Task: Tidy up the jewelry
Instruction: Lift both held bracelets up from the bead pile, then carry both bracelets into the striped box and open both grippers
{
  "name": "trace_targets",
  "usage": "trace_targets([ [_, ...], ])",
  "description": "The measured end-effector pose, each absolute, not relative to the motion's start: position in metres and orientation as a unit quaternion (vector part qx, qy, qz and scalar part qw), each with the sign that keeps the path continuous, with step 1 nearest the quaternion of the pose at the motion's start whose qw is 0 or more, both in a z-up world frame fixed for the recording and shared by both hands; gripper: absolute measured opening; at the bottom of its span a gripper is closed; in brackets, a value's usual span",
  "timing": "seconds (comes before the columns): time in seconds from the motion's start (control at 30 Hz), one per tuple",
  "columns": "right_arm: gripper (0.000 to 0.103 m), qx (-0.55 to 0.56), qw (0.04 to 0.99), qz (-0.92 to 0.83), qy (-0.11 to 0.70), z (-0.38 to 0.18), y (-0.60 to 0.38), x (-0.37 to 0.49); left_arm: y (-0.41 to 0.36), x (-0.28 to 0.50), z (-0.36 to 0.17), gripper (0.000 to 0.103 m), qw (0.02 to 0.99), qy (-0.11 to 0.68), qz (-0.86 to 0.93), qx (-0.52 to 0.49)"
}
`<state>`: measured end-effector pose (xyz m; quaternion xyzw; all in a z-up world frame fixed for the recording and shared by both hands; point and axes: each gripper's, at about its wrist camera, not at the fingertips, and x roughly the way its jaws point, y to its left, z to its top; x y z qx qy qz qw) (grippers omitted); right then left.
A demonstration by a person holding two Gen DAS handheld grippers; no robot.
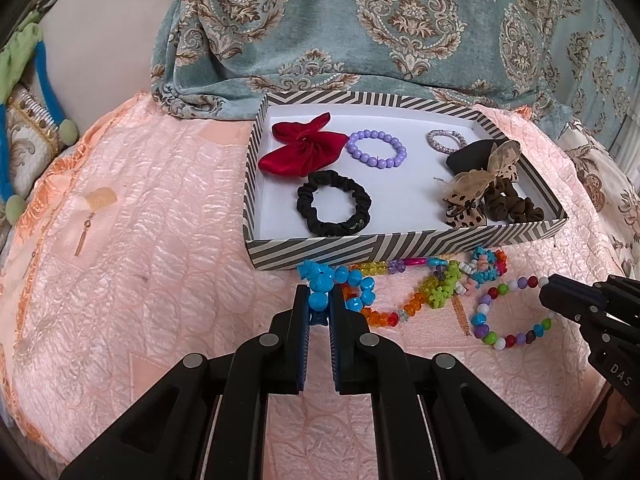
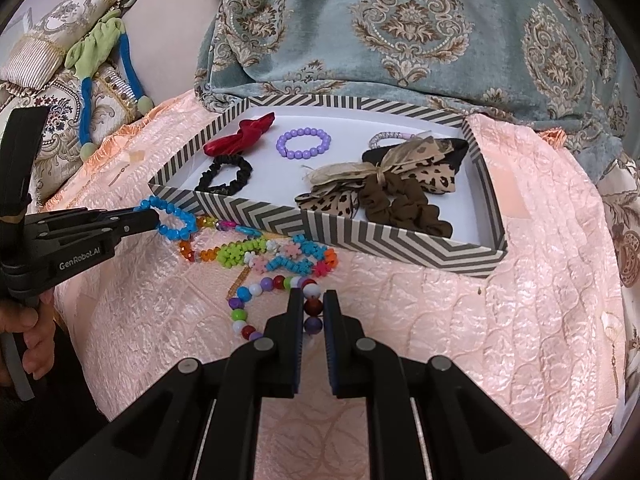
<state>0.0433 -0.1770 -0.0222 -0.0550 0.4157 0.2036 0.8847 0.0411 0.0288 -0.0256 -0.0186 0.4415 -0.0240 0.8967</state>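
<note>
Two bracelets gripped at once, both lying just in front of the striped box [image 1: 320,254], the landmark for every position below.

Left to right on the pink quilt [image 1: 160,200]: the left gripper [image 1: 319,300] is pinched shut on the blue bead bracelet [image 1: 344,280], off the near-left corner of the box; a strand of orange, green and clear beads [image 1: 424,300] and a flower-bead bracelet [image 1: 486,266] lie tangled along the box's near wall; the right gripper [image 2: 313,304] is clamped narrowly on the multicoloured round-bead bracelet [image 2: 256,312], a little farther out from that wall.

Doing the step well — probably lifting each bracelet over the near wall — calls for a straight rise first, since the blue bracelet lies against the tangled strand and could drag it along. Each loop should hang free before crossing the rim, and the grip should be let go only once the beads are low over bare white floor.

Box contents, left to right: a red bow [image 1: 304,148] at the far left, a black scrunchie [image 1: 334,202] nearer the front wall, a purple bead bracelet [image 1: 376,148] at mid-back, a small silvery hair tie [image 1: 444,141] at the back right, and — filling the right end — a leopard-print bow [image 1: 476,188] over a brown scrunchie [image 1: 516,204].
</note>
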Motion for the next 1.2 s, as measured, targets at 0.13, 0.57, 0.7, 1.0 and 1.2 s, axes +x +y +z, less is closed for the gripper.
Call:
trace_targets([
  [0.13,0.010,-0.055,0.885,0.204,0.415,-0.022,-0.177,0.043,0.028,0.042,-0.026,0.000,0.896,0.442,-0.024,-0.017],
  [0.57,0.009,-0.052,0.890,0.209,0.402,-0.013,-0.179,0.040,0.026,0.034,-0.010,0.000,0.905,0.423,-0.036,-0.021],
  [0.7,0.009,-0.049,0.899,0.215,0.379,0.006,-0.180,0.039,0.020,0.030,0.014,0.000,0.911,0.408,-0.051,-0.025],
  [1.0,0.009,-0.066,0.912,0.229,0.334,0.067,-0.170,0.071,-0.001,0.057,0.068,0.000,0.925,0.373,-0.079,-0.014],
  [1.2,0.009,-0.034,0.912,0.232,0.337,0.087,-0.166,0.135,-0.017,0.102,0.058,0.000,0.912,0.397,-0.101,-0.022],
])
